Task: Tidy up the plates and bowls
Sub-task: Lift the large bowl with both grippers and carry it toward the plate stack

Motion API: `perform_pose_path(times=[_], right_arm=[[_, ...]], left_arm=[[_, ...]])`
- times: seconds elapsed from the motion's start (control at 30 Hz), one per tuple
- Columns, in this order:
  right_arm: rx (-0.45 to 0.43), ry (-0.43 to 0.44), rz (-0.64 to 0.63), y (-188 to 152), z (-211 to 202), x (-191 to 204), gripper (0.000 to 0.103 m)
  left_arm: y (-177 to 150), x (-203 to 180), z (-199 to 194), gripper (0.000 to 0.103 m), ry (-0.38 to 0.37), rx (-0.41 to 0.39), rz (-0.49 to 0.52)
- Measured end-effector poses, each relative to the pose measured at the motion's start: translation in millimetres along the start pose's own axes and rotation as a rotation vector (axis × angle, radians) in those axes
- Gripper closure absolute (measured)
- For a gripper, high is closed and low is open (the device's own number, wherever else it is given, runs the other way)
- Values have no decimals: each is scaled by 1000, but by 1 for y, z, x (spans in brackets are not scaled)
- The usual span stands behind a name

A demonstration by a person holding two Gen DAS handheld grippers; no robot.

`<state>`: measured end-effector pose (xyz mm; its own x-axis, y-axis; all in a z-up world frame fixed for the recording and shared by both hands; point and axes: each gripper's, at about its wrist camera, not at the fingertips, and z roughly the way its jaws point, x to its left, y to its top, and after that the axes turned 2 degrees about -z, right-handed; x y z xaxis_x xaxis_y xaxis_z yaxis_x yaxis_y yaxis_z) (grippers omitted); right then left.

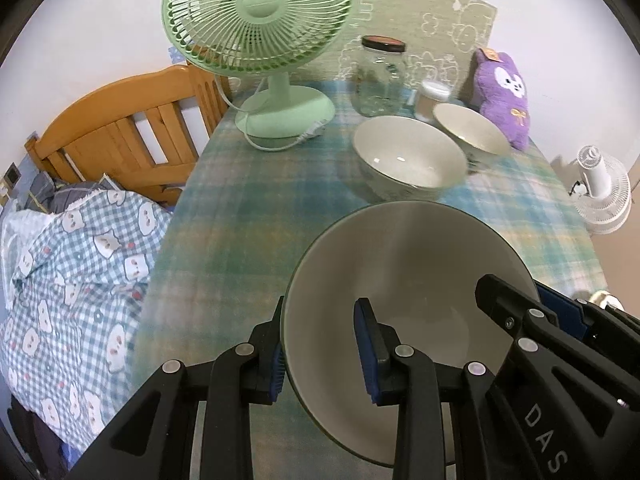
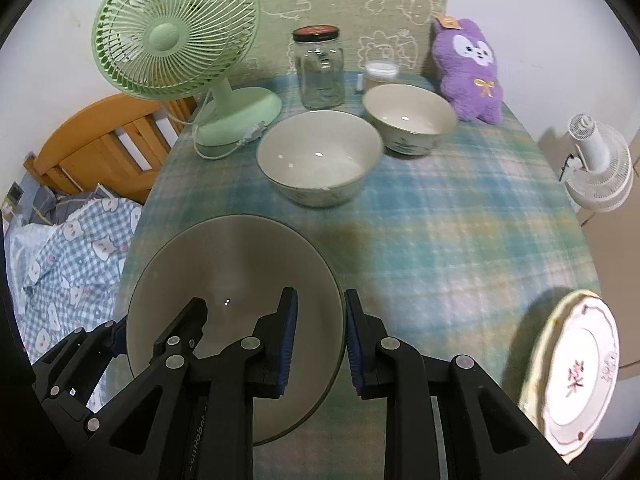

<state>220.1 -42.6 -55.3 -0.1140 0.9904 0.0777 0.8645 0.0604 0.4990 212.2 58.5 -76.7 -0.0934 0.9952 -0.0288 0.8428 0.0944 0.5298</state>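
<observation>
Both grippers (image 1: 322,350) (image 2: 320,344) straddling grey plate (image 1: 400,264) rims, jaws narrow but not visibly clamped, presumably steadying for stacking.

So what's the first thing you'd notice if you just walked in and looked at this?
Probably the big grey-green bowl right up front, with the left hand-held gripper and right hand-held gripper each straddling its rim on opposite sides. Next, the mint-green desk fan at the back left of the checked tablecloth, and the fluffy purple bunny toy at the back right.
</observation>
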Motion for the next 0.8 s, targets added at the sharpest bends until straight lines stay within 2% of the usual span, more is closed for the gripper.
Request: perform_pose_path(times=[0.33,0.8], right_arm=[[9,-21,15,-41,-22,-54,77],[29,-25,28,-77,-17,-104,77]], left_arm=[[-39,-50,-16,73,-8,4,26],[-79,-96,-13,73,-11,21,44]])
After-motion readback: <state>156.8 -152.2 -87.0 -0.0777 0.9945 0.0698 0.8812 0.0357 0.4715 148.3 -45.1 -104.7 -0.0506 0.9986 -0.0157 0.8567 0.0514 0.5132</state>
